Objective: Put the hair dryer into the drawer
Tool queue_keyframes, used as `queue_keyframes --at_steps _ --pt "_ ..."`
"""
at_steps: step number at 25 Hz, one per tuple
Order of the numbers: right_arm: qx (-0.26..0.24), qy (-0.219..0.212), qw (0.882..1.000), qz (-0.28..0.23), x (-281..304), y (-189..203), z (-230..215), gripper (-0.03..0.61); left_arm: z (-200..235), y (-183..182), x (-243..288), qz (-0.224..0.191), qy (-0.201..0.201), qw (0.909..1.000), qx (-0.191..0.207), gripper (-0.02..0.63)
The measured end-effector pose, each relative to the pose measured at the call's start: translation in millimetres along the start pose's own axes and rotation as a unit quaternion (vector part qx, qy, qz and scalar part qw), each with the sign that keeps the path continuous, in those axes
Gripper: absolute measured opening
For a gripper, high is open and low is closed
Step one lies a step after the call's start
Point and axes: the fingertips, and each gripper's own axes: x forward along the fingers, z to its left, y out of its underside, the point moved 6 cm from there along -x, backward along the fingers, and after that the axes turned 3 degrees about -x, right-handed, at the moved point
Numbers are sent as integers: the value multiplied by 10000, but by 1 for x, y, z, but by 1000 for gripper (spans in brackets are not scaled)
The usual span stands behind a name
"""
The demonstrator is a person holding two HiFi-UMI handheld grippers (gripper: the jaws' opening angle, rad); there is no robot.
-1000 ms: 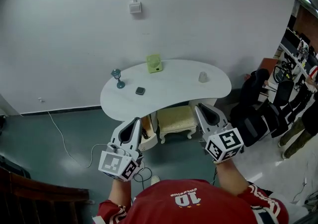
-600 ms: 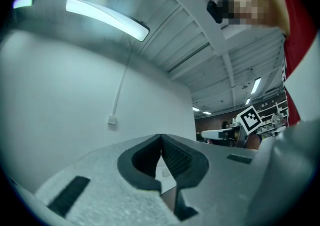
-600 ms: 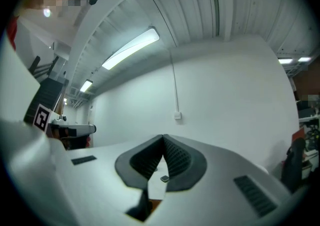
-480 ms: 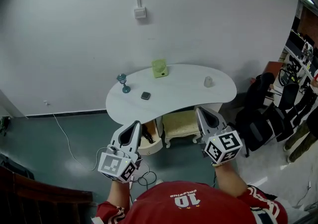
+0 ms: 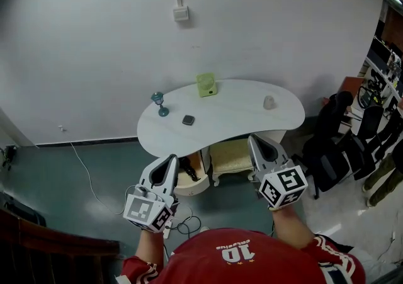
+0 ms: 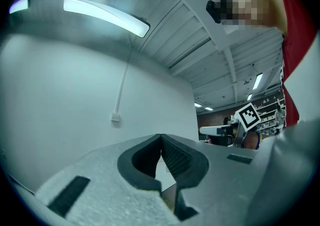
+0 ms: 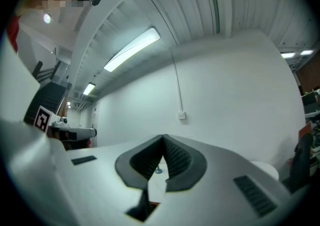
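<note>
- Left tongs (image 5: pixel 172 159) and right tongs (image 5: pixel 253 139) were both pressed together, pinching nothing, held short of the surface (image 5: pixel 233 119).
- Hair dryer not surely identified. A dark object (image 5: pixel 187 167) lay in the open drawer (image 5: pixel 192 187) under the surface; probably it.
- Risk: shut tongs would shove that object rather than grip it.
- Risk: drawer sat low beneath the surface edge, beside a stool (image 5: pixel 230 153); knocks seemed likely.
- Risk: loose cable (image 5: pixel 179 221) on the floor could snag feet.
- Surface carried a goblet (image 5: pixel 159 102), green box (image 5: pixel 206 84) and pale cup (image 5: pixel 269 101).
- Room: white wall, black chairs (image 5: pixel 334 144) at right.
</note>
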Motion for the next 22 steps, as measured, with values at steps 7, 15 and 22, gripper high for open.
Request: queue_keyframes --at_steps 7,15,22 --pt "-30 -61 10000 6 7 2 4 4 6 0 -3 -59 -50 10000 -48 3" --pt "-38 -120 9999 41 14 3 8 5 12 4 -9 -61 -161 9998 -76 3" --pt "-114 -161 9998 81 16 3 13 4 16 5 -16 -92 -244 9996 -127 3"
